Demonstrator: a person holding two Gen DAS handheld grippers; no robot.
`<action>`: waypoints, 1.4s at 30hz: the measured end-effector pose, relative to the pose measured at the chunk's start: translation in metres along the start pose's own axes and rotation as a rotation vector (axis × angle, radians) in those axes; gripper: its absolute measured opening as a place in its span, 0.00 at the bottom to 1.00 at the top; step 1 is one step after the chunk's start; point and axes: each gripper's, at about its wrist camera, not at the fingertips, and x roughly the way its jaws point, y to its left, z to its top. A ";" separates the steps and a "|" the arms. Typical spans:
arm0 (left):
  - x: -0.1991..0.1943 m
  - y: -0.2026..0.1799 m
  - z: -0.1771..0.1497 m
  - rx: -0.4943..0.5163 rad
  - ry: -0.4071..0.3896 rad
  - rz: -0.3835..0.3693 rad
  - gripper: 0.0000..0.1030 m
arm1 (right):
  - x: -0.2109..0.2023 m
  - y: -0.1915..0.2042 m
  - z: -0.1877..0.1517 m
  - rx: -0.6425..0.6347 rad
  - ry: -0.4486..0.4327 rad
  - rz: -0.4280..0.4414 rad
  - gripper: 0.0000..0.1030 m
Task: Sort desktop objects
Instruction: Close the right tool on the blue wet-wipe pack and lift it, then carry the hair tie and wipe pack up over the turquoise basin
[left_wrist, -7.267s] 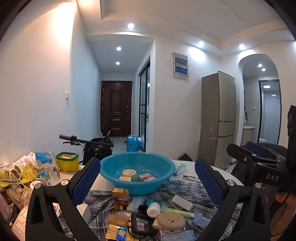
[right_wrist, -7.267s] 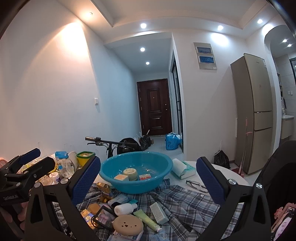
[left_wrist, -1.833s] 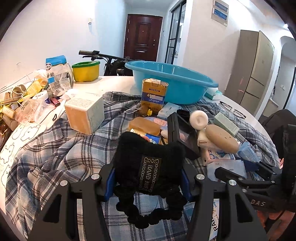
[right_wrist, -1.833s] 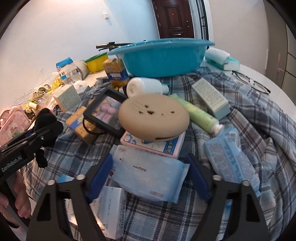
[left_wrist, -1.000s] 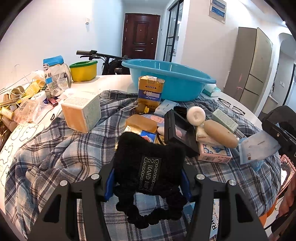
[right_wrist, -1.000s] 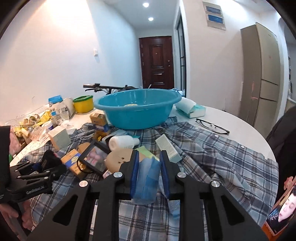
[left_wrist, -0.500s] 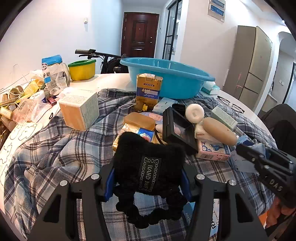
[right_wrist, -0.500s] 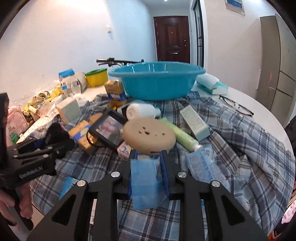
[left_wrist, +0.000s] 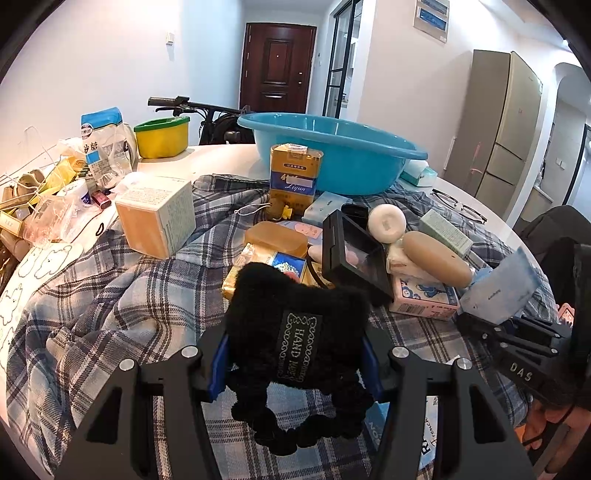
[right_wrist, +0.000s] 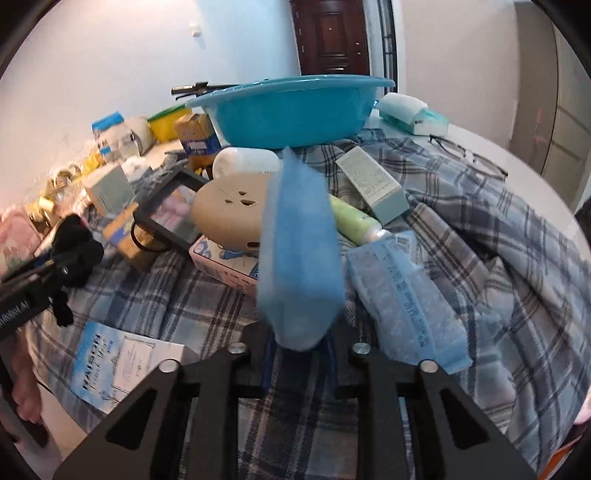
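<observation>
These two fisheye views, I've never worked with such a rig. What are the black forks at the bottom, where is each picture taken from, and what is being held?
There is no robot arm here. A person carries a pair of tongs in each hand, and a camera on each looks forward along its two fingers, so the black forks are the tongs themselves.

The left wrist view shows the left tongs shut on a fluffy black headband. The right tongs show at its right edge.

The right wrist view shows the right tongs. Their jaws have just been closing and now pinch a blue packet.

Below lies a plaid shirt spread over a white table, strewn with boxes, a tan round case, a black picture frame, a green tube and glasses. A blue basin stands behind them.
</observation>
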 end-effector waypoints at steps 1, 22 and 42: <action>0.001 0.000 0.000 0.000 0.003 -0.001 0.57 | -0.002 -0.001 0.001 0.013 -0.016 0.017 0.17; -0.002 -0.001 0.002 0.006 -0.005 0.000 0.57 | -0.027 0.003 0.009 -0.016 -0.128 -0.037 0.16; -0.019 -0.024 0.041 0.082 -0.124 -0.017 0.57 | -0.054 0.010 0.049 -0.049 -0.260 -0.058 0.16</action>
